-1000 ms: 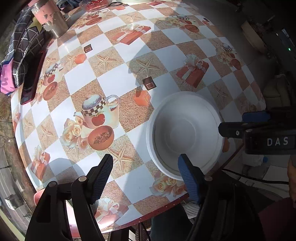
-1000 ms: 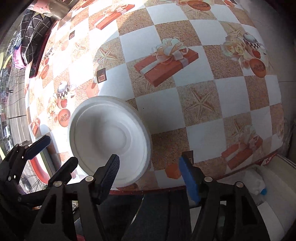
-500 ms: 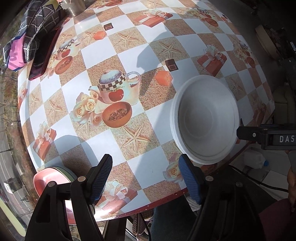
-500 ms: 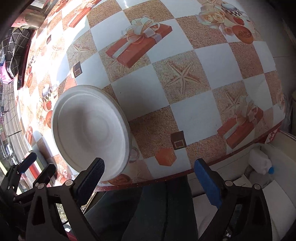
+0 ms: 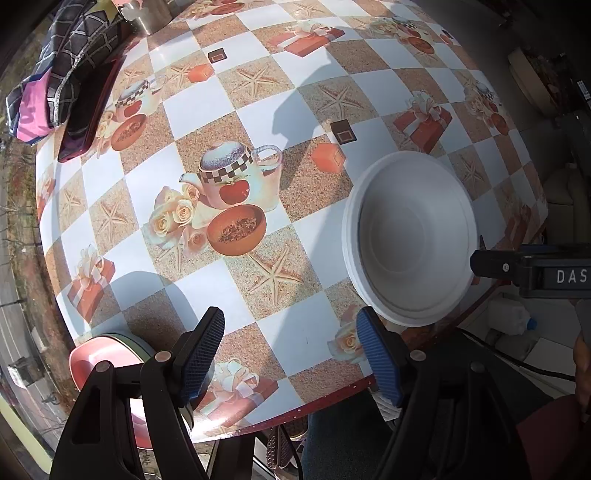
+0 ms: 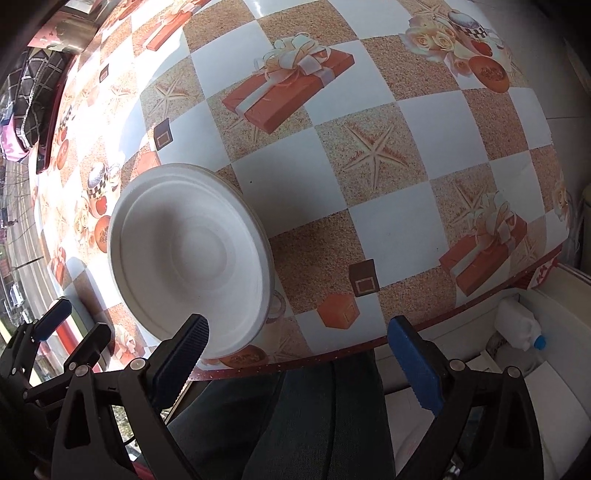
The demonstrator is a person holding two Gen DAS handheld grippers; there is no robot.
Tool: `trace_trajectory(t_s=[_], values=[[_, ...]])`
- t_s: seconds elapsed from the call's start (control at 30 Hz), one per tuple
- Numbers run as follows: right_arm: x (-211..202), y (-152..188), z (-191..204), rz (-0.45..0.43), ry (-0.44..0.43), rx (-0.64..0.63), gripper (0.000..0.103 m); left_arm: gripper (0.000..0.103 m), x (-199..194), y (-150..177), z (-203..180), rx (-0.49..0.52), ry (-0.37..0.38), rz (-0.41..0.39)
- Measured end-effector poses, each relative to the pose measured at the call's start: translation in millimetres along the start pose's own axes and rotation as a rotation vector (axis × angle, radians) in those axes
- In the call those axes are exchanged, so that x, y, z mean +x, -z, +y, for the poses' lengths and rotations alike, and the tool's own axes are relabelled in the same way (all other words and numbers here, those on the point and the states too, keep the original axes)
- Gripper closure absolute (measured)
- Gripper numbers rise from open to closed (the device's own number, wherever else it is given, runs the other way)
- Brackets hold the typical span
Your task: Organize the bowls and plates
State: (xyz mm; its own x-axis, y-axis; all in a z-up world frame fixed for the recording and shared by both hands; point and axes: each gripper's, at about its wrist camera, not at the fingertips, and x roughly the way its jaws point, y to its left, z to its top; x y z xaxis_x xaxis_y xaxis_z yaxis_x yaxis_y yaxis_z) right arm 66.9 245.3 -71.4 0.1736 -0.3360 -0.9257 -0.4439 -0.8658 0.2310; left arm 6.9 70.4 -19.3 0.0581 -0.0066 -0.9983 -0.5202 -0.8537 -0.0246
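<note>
A white bowl-like plate sits on the patterned table near its front edge; it also shows in the right wrist view. A pink plate lies over a greenish one at the table's front left corner. My left gripper is open and empty, above the front edge, between the pink plate and the white plate. My right gripper is open and empty, wide apart, just right of the white plate, with its left finger over the rim's near edge.
The table has a checked cloth with printed teapots and gift boxes. A checked bag and a metal cup stand at the far left. A white jug sits on the floor to the right.
Both grippers have pulled back from the white plate. The left one has swung left, bringing the pink plate into view. The right gripper's jaws have opened wider.
</note>
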Motion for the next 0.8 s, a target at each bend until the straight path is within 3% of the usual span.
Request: trace_trajectory(t_s=[0.8], values=[[7.2, -2.4, -5.7, 0.028, 0.008, 0.0, 0.005, 0.026, 5.7, -3.6, -9.4, 0.03, -0.001, 0.013]])
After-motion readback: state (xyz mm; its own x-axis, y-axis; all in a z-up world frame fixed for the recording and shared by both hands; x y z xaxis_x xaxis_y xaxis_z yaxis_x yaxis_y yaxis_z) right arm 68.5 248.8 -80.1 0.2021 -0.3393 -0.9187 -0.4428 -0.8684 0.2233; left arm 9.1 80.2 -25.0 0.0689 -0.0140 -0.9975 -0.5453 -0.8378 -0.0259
